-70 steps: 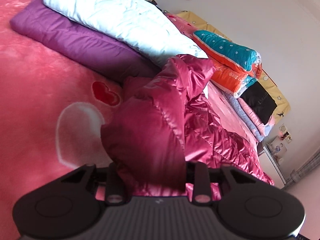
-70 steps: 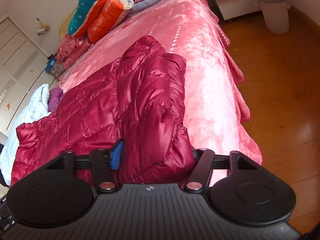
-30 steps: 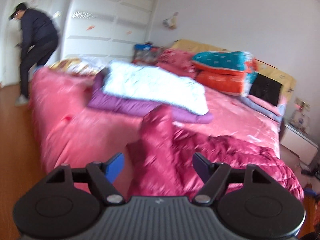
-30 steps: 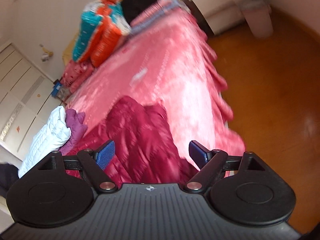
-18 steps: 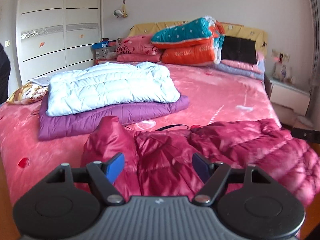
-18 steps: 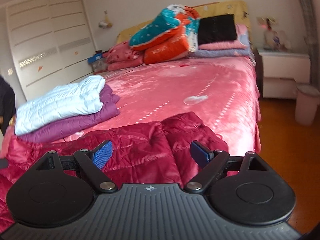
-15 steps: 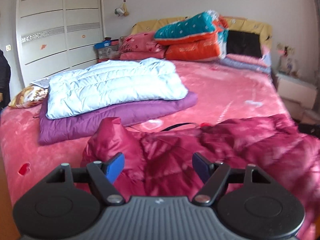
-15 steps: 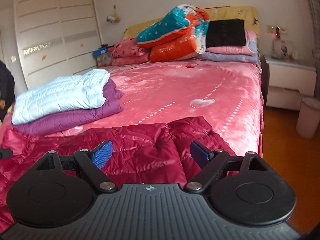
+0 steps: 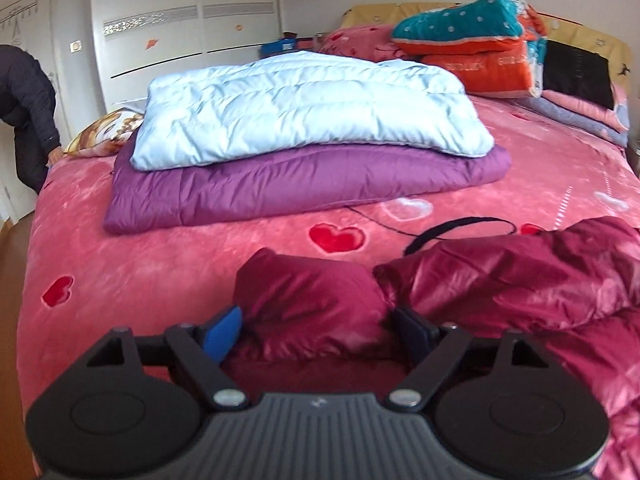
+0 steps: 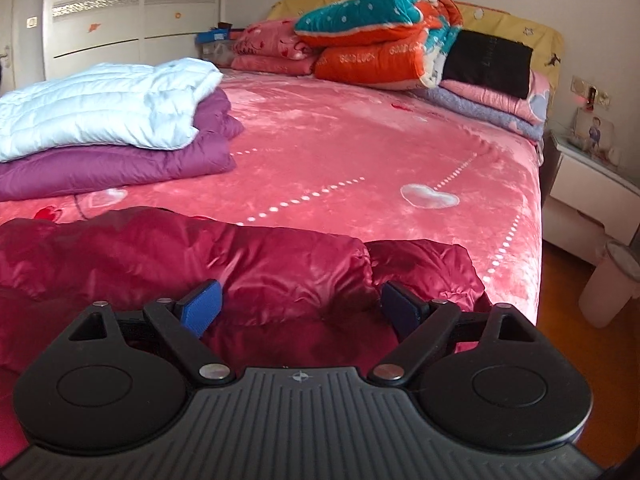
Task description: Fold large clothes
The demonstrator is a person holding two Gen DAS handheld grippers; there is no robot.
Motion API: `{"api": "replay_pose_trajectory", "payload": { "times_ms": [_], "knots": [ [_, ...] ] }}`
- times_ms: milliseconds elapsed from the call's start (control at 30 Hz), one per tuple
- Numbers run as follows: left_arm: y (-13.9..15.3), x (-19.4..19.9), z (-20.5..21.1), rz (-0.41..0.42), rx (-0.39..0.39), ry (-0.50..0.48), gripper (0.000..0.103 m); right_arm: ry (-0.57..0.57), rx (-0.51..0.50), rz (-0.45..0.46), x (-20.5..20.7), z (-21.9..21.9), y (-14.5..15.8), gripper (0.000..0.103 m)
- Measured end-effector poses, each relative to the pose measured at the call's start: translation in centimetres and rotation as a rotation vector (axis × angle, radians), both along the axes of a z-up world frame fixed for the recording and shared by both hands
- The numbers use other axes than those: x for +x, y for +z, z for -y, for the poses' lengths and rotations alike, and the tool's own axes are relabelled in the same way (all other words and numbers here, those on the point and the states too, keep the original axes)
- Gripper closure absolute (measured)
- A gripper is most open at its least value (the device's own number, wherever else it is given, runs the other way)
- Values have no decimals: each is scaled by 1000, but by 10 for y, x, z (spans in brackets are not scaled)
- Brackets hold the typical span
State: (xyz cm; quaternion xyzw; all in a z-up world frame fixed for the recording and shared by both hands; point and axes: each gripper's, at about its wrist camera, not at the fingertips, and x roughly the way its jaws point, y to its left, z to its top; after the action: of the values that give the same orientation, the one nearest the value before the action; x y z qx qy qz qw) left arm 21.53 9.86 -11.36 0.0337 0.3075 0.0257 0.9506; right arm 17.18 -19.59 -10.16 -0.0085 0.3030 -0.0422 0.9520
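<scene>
- The glossy, puffy crimson down jacket [image 9: 500,280] lies crumpled on the plush pink bedspread [image 9: 160,264], in front of the folded purple quilt [image 9: 304,184]
- A pale blue quilted coat [image 9: 304,108] rests on that quilt
- The left gripper [image 9: 316,330] is opening, a jacket fold between its blue pads
- The right gripper [image 10: 300,306] gapes wide over the jacket

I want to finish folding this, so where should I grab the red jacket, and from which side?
Probably take the red jacket by its two near corners: the rolled end ahead of the left claw, now opening, and the puffed edge ahead of the right claw. Come from the foot of the bed, since the jacket lies stretched sideways along that edge.
</scene>
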Motion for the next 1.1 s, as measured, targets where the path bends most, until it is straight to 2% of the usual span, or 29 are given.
{"api": "replay_pose_trajectory", "payload": {
  "times_ms": [167, 300, 500, 1100],
  "knots": [
    [-17, 9, -11, 6, -36, 37, 6, -30, 80, -42, 25, 10, -18, 0],
    [-30, 13, -20, -6, -106, 63, 2, -37, 109, -55, 36, 9, -28, 0],
    [-38, 21, -17, -15, -99, 64, 0, -27, 131, -71, 48, 4, -37, 0],
    [-44, 22, -13, 6, -63, 66, 0, -11, 99, -62, 50, 1, -42, 0]
  ]
}}
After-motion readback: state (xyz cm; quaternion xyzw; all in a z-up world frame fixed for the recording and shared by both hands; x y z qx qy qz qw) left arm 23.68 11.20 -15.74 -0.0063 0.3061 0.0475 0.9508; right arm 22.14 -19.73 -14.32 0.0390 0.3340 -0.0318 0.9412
